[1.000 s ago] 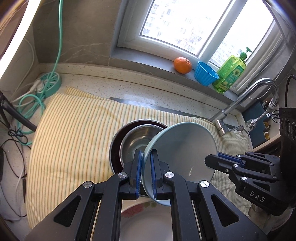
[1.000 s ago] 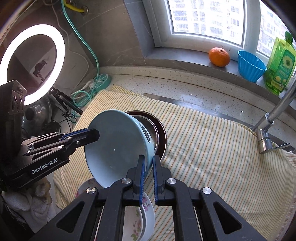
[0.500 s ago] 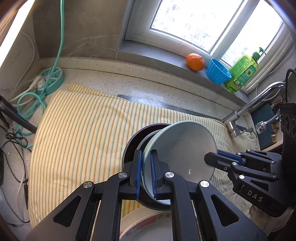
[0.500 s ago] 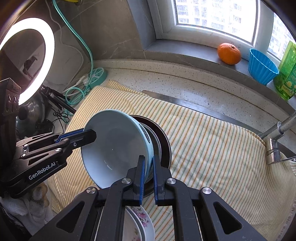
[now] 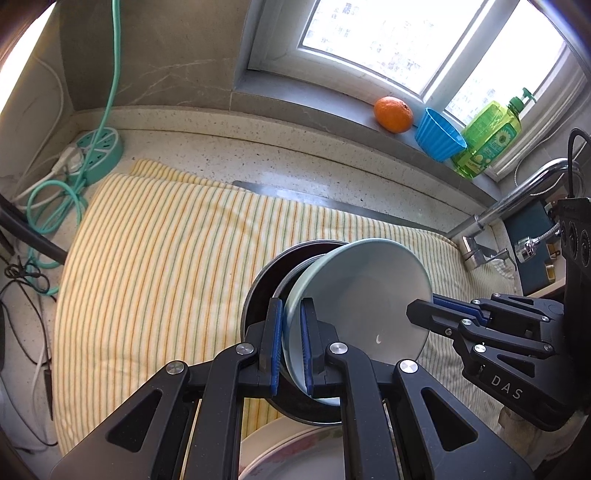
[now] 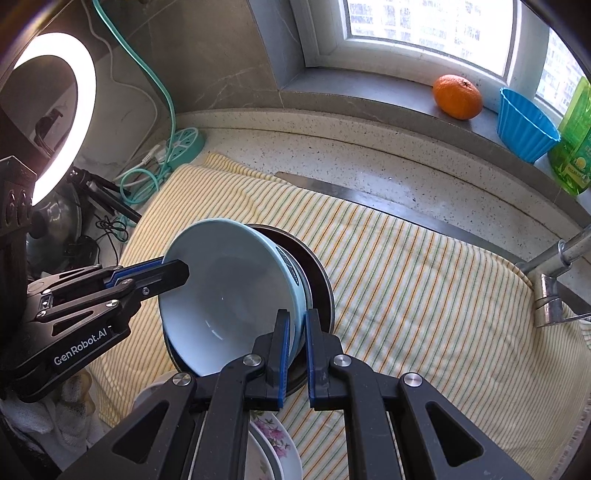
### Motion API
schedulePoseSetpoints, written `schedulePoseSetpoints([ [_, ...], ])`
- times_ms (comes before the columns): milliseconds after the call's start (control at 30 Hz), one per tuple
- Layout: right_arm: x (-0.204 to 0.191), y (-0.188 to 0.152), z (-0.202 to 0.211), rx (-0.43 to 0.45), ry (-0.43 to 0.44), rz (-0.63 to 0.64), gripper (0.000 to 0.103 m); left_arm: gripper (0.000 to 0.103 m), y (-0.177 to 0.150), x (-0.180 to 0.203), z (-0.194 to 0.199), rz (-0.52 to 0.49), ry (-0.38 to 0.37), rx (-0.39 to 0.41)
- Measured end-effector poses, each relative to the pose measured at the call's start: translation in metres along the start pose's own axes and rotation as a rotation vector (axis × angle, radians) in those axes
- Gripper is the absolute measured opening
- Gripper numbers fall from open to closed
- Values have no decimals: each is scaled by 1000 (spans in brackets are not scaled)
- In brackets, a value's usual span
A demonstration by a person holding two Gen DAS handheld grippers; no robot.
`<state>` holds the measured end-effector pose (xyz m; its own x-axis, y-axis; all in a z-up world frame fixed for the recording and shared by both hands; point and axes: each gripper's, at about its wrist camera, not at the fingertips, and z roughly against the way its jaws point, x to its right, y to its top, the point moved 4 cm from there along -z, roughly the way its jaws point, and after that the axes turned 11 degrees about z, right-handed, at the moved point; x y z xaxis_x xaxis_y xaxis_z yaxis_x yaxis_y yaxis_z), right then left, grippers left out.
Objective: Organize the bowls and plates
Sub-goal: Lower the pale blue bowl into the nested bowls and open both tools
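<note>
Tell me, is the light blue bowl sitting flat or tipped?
Tipped. The light blue bowl leans on the steel bowl below, one rim side raised.

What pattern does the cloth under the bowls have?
The cloth is pale yellow with thin orange and green stripes; the right wrist view shows it best.

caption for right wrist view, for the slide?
Both grippers, right and left, clamp a light-blue bowl's rim over nested bowls on striped cloth.

Both wrist cameras look steeply down along their fingers, close over the striped cloth [image 5: 155, 266], facing the window [image 6: 424, 22] (each sees the other gripper); both share the pale blue bowl [image 5: 365, 295].
</note>
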<state>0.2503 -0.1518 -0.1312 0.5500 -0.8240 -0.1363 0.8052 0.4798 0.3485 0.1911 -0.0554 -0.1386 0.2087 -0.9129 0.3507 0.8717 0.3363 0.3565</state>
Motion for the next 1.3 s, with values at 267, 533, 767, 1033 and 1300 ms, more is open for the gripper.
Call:
schedulePoseSetpoints([
  [267, -1, 0, -3, -12, 4, 4, 7, 8, -3, -2, -3, 3, 6, -11],
  [533, -1, 0, -6, -21, 10, 4, 7, 8, -2, -3, -6, 4, 11, -20],
  [767, -1, -1, -6, -25, 10, 3, 7, 8, -3, -4, -8, 2, 14, -24],
  [1033, -1, -1, -10, -39, 10, 8, 7, 8, -3, -4, -11, 3, 21, -34],
  [1300, -1, 1, -8, -37, 8, 14, 9, 9, -2, -5, -12, 7, 22, -35],
])
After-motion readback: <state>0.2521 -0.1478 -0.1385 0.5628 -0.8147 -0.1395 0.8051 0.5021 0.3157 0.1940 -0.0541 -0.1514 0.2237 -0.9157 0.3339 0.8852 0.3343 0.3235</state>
